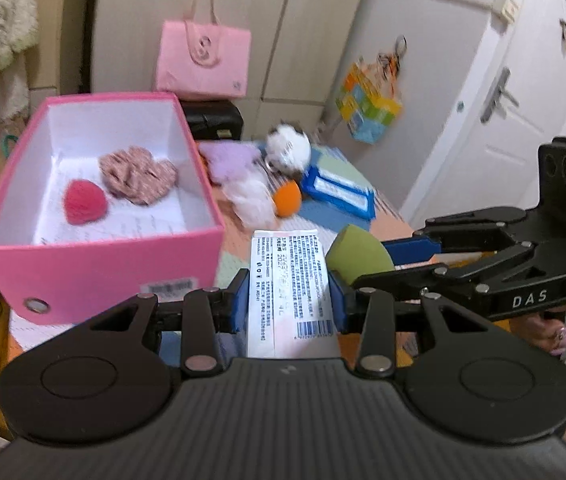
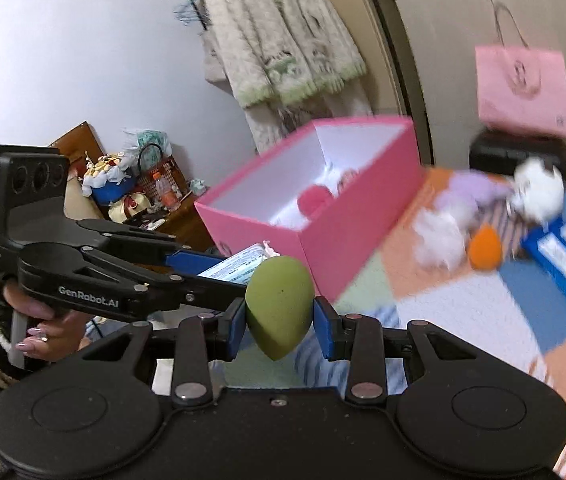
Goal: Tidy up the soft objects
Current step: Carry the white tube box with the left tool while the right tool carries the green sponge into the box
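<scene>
Bedroom scene: patchwork quilt (image 2: 463, 312) in orange, green and blue blocks as the work surface, wardrobe doors behind with a pink tote bag (image 1: 204, 60) hanging on them, white door at right in the left wrist view.

Pink box (image 1: 99, 268) sits open on the quilt. Inside: red sponge (image 1: 84, 203) and a brown patterned heart-shaped cushion (image 1: 137, 175), side by side on the white floor of the box.

Left gripper (image 1: 287, 300): blue pads closed onto a white tissue pack (image 1: 289, 292), printed label and barcode facing the camera, held just right of the box's near corner.

Right gripper (image 2: 279, 320): clamped on a green egg-shaped sponge (image 2: 279, 306), pointed end down, rounded end up. Sponge is off the quilt, close beside the tissue pack; the two grippers sit near each other, fingers converging.

Loose on the quilt, beyond the box: purple plush (image 1: 229, 158), white fluffy piece (image 1: 251, 198), orange sponge (image 1: 287, 198), white round plush toy (image 1: 287, 148), blue packet (image 1: 337, 192). All clustered together, blurred, so contact between them can't be called.
</scene>
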